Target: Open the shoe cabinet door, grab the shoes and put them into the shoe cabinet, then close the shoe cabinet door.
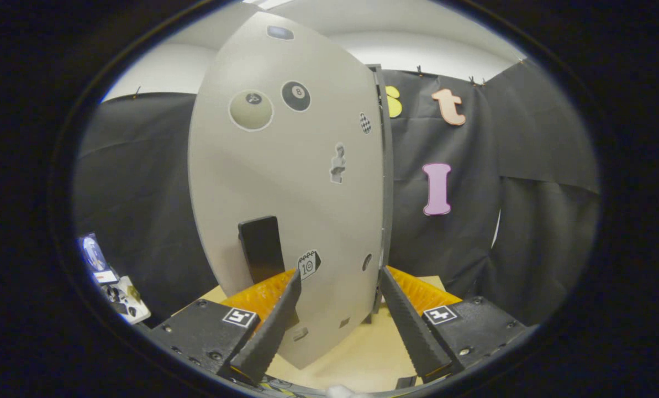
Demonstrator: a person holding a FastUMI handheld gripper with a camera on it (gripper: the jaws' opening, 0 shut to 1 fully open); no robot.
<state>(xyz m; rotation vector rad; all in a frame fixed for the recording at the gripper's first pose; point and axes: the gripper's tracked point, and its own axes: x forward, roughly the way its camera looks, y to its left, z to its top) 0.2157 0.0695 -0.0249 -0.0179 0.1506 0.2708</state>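
- Right ahead, just past the fingers: tall flat grey shoe cabinet door (285, 182) with stickers, standing on the pale wooden table (362, 354).
- Looks stiff, hard and smooth; probably light to swing.
- Best spot to grab: black rectangular handle (261, 247), low and left.
- Gripper (339, 279) spread wide, holding nothing.

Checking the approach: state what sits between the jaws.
In the gripper view, the gripper is open, and the lower part of the grey cabinet door fills the gap between them.
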